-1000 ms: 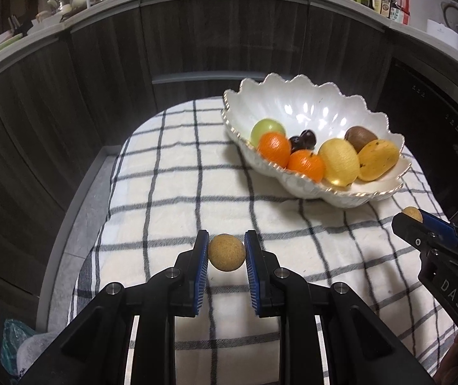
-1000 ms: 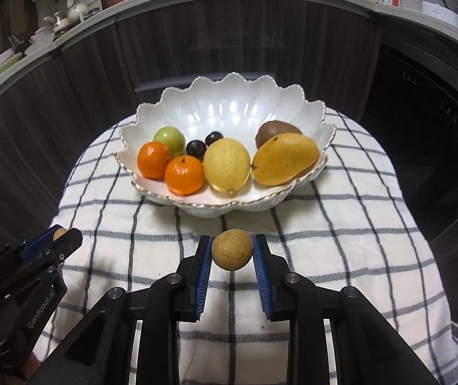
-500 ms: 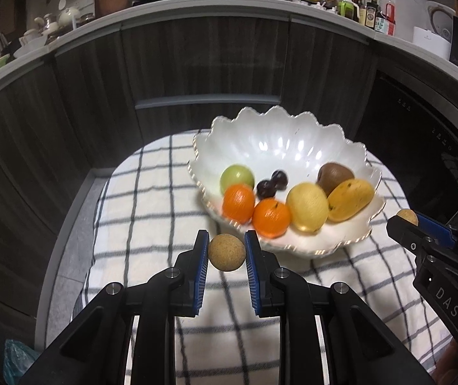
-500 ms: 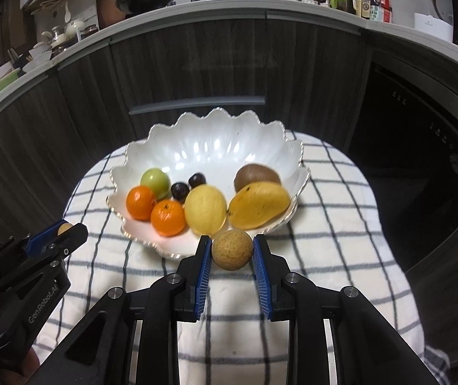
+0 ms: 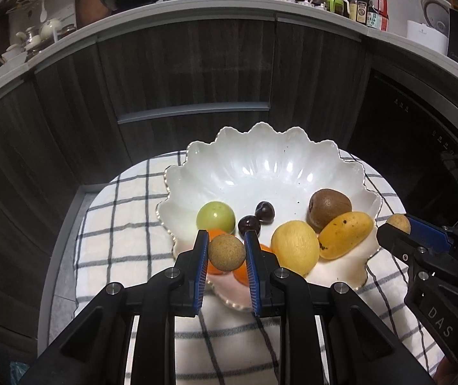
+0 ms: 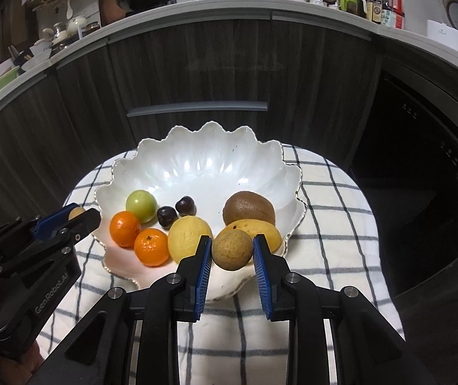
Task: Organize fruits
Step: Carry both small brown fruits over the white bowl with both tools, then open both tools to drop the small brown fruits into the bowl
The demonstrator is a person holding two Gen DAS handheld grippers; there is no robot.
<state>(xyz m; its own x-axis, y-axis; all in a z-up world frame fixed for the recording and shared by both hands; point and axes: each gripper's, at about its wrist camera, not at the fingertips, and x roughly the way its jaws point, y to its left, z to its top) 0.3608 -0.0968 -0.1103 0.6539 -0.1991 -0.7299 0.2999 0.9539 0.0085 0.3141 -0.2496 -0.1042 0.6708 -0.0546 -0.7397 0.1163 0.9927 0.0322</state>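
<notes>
Left hand-held gripper [image 5: 225, 253], marked "GenRobot.AI", clamped on a small brown fruit [image 5: 227, 253]; right hand-held gripper [image 6: 232, 253], marked "DAS", clamped on a bigger brown fruit [image 6: 232, 249]. Both over near rim of white bowl [image 6: 203, 163] w/ fruit, on checked cloth [image 6: 334, 211] on table. Behind: dark cabinets [image 6: 196, 64], cluttered kitchen counter [image 6: 216, 4].

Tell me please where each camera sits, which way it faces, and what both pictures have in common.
Left wrist: sits on the left claw, faces forward and down over the white bowl; own fingers grip a small brown fruit; right claw shows at right.
Right wrist: sits on the right claw, faces the same bowl; own fingers grip a brown fruit; left claw shows at left.
Shared: bowl, its fruits, checked cloth, kitchen counter.
</notes>
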